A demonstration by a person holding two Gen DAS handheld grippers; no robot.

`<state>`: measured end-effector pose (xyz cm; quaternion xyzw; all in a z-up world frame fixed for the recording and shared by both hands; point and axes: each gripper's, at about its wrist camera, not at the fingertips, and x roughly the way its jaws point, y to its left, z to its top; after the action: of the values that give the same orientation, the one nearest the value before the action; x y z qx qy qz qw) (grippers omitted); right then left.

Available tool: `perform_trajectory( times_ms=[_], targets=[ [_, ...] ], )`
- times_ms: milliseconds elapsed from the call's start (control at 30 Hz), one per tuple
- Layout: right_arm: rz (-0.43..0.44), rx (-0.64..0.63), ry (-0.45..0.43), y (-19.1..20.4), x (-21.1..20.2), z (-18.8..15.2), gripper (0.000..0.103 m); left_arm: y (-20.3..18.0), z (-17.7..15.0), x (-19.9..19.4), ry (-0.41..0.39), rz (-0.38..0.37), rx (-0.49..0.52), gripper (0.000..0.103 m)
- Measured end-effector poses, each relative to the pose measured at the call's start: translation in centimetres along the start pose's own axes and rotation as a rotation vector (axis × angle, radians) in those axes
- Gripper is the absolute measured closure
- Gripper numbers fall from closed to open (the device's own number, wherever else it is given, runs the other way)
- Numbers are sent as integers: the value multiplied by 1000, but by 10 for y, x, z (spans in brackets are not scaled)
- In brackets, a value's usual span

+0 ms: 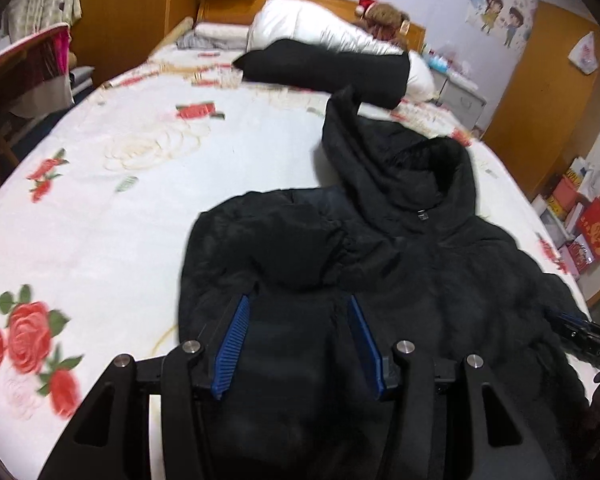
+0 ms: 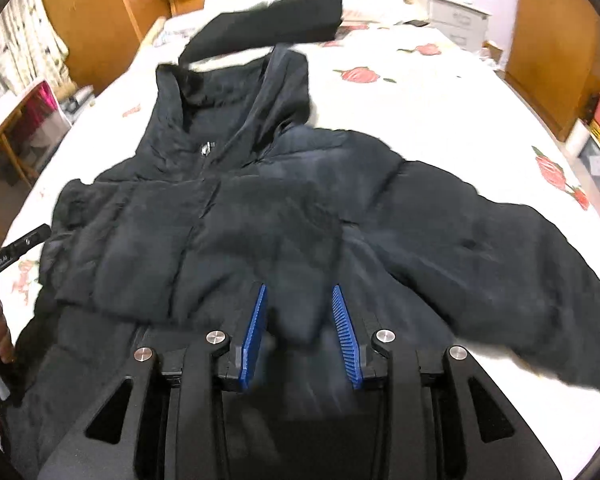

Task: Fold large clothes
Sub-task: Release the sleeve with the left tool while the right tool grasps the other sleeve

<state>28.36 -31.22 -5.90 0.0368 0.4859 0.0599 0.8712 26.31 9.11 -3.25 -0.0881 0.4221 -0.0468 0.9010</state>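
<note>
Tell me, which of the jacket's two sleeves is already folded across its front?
The sleeve on the left gripper's side lies across the black jacket's chest; the other sleeve is spread out over the bedsheet.

black jacket (image 2: 260, 208) hem cut off below; its fabric hides both grippers' fingertips

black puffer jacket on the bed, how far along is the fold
Early. Done: one sleeve already lies across the black jacket front. In hand: the left gripper and right gripper each straddle jacket fabric. Left: the other sleeve still sprawls on the bedsheet, hood unfolded.
</note>
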Motion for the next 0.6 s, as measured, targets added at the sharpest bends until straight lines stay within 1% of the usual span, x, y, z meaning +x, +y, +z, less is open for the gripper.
perform_trajectory(
  times_ms=[133,167,233,300,400,500,600],
  targets=[
    [-9,71,-50,-30,-53,-37,59,-2,-20,-53,-51,-8,-11,50],
    [-13,86,-55,-34,-59,-41,56,-2,-26,-63,-57,-12,-19,50],
    [-26,130,-67,-50,-79,-61,54,-5,-40,-83,-74,-10,-18,50],
    [-34,186,-69,-69,-95,-81,52,-10,-52,-93,-72,-2,-7,49],
    [-44,270,-68,-98,-106,-102,50,-14,-67,-102,-51,-3,-8,49],
    [-53,360,-70,-128,-113,-116,45,-19,-74,-109,-39,-9,-9,50],
    [-69,438,-87,-156,-118,-125,39,-30,-75,-116,-45,-18,13,49]
  ],
)
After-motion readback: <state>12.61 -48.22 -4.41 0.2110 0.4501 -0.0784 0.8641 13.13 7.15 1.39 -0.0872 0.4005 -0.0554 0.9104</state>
